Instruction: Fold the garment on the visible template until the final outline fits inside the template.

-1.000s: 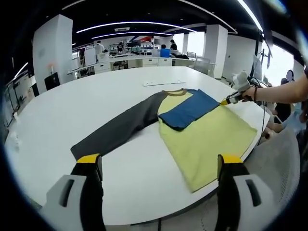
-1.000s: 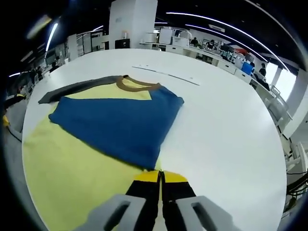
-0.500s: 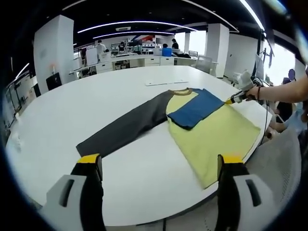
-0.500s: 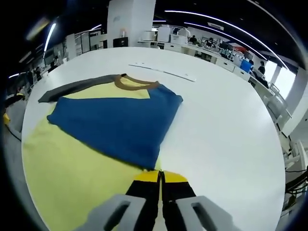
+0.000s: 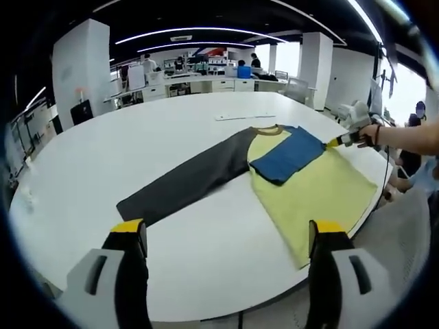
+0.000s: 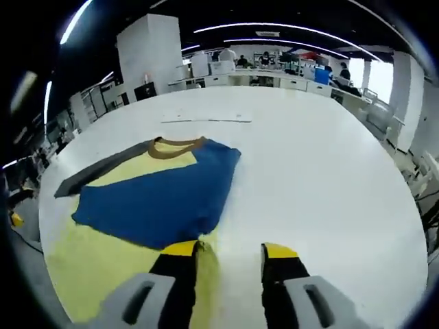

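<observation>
On the round white table (image 5: pixel 103 157) lies a yellow shirt (image 5: pixel 315 192) with a brown collar (image 5: pixel 269 129). Its grey sleeve (image 5: pixel 185 181) stretches out to the left. Its blue sleeve (image 5: pixel 288 156) is folded across the chest. My left gripper (image 5: pixel 228 229) is open and hangs over the table's near edge, well short of the grey cuff. My right gripper (image 6: pixel 230 250) is open, one finger over the yellow fabric (image 6: pixel 96 264) just below the blue sleeve (image 6: pixel 161 199). In the left gripper view a hand holds the right gripper (image 5: pixel 337 142) at the shirt's far side.
A thin pale strip (image 6: pixel 206 120) lies on the table beyond the collar (image 6: pixel 177 145). Bare table spreads to the right of the shirt (image 6: pixel 322 171). The person's forearm (image 5: pixel 411 130) reaches in from the right. Desks, pillars and seated people stand far behind.
My right gripper has opened and let go of the shirt's edge. The right gripper view has swung a little; the left gripper view has drifted slightly. The shirt lies as before.
</observation>
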The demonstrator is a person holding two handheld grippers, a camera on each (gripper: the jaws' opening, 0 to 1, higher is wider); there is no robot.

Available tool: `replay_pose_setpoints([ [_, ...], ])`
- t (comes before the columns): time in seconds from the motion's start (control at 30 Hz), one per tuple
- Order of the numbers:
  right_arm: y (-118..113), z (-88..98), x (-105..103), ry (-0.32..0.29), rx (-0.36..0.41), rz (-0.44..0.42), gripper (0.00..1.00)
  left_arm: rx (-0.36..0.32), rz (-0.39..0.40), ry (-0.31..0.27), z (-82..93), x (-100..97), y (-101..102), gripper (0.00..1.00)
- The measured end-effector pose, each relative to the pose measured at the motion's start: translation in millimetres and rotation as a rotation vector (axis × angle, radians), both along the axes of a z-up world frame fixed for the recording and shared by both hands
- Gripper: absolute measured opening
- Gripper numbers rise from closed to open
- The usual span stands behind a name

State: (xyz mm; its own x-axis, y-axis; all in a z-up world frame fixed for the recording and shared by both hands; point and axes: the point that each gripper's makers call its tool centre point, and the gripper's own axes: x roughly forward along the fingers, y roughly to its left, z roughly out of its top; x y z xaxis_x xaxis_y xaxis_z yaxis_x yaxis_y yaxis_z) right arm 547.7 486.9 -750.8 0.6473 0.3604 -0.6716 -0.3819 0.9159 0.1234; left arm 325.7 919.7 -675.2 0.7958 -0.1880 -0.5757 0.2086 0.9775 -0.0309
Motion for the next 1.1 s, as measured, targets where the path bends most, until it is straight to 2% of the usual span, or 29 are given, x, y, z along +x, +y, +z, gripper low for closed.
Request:
replay_pose_setpoints([
  [0.1,6,11.2,-1,-0.026,0.033,0.020,0.58,0.001,0.010,0.000,-0.5,2.5,3,0.95],
  [0.3,29,33.0,-22,-0.068,0.049,0.116,0.80,-0.013,0.037,-0.003,-0.3,10.4,13,0.95],
  [0.5,42,44.6,-40,-0.077,0.028,0.227,0.93,-0.033,0.065,-0.017,1.2,17.3,23,0.95],
  [0.77,54,57.5,-63,-0.082,0.058,0.318,1.00,-0.009,0.108,-0.010,-7.8,26.1,43,0.92],
  [1.0,67,80.6,-86,-0.107,0.174,0.374,1.00,-0.015,0.168,-0.013,-13.3,35.5,62,0.90],
  [1.1,68,86.7,-94,-0.116,0.183,0.400,1.00,-0.041,0.209,-0.027,-14.2,41.8,73,0.87],
])
